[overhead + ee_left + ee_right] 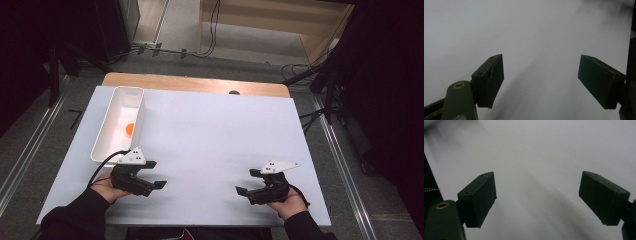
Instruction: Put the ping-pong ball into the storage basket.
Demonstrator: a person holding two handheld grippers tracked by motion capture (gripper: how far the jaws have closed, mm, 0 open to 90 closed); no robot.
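with both tools released and empty low over the white counter [215,150], the left tool [156,175] should rise over the white bin's [102,137] rim before descending squarely onto the orange ball [130,129] inside, while the right tool [246,182] waits.

From my remote station: white table [215,145] with a white bin [107,137] at far left, an orange ball [130,129] lying inside it. The left gripper [157,175], near left just below the bin's near end, points right with jaws apart and nothing between them. The right gripper [246,182], near right, points left, jaws likewise apart and empty. The two are well apart.
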